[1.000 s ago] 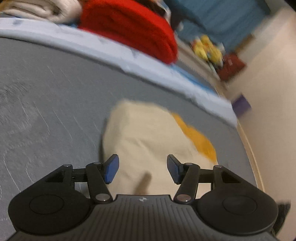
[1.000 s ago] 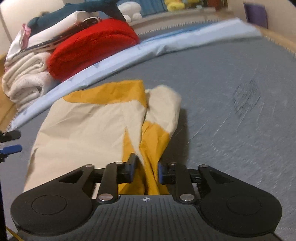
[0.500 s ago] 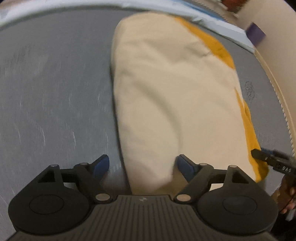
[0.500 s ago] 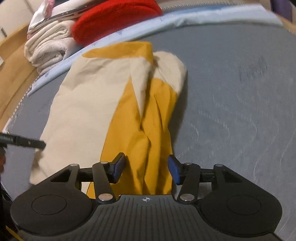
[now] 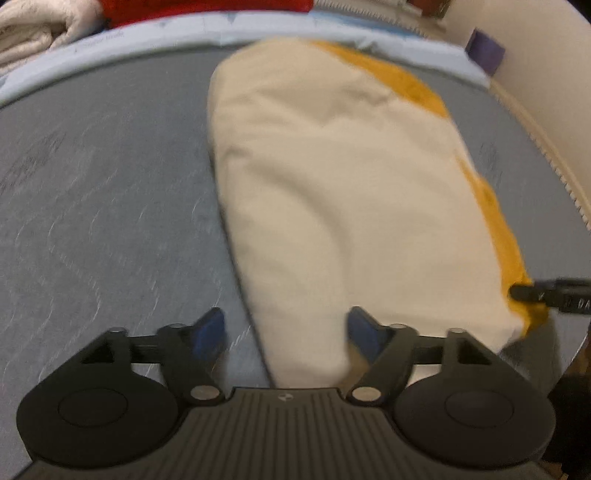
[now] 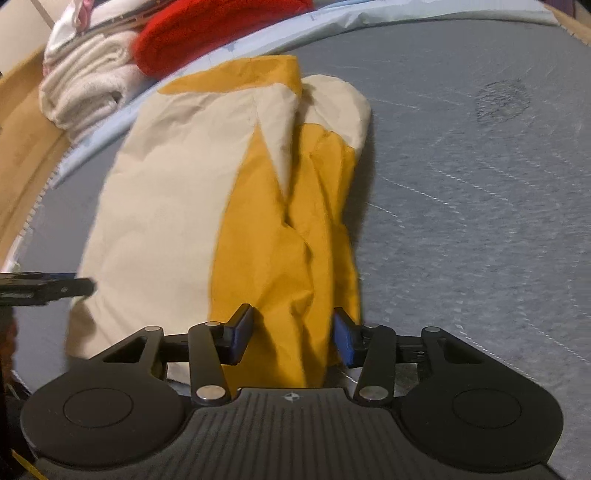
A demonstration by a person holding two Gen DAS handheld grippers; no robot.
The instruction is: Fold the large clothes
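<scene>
**Both tools open over the near end of a folded cream-and-yellow garment**

The left tool [image 5: 282, 330] has just been opening and now stands wide, its blue pads well apart. The near cream corner of the garment [image 5: 332, 192] lies between them, closer to the right pad, and neither pad presses on the cloth. The view is somewhat blurred.

The right tool [image 6: 293, 338] opened over the last second and has just eased back a little. Its pads stand apart on either side of a bunched mustard-yellow fold at the garment's [image 6: 166, 192] near end; the fold fills much of the gap, and whether the cloth brushes the right pad cannot be told, but it is not pinched.

Each tool's tip shows at the edge of the other's view, at the opposite near corner of the garment.

The garment lies folded into a long strip on a grey mattress [image 5: 103, 184], cream on the left and yellow along the right edge, with a yellow band across the far end. Beyond it runs a pale blue sheet [image 6: 332, 22]. Past that are stacked a red knit item [image 6: 207, 26] and folded white towels [image 6: 88, 88].
</scene>
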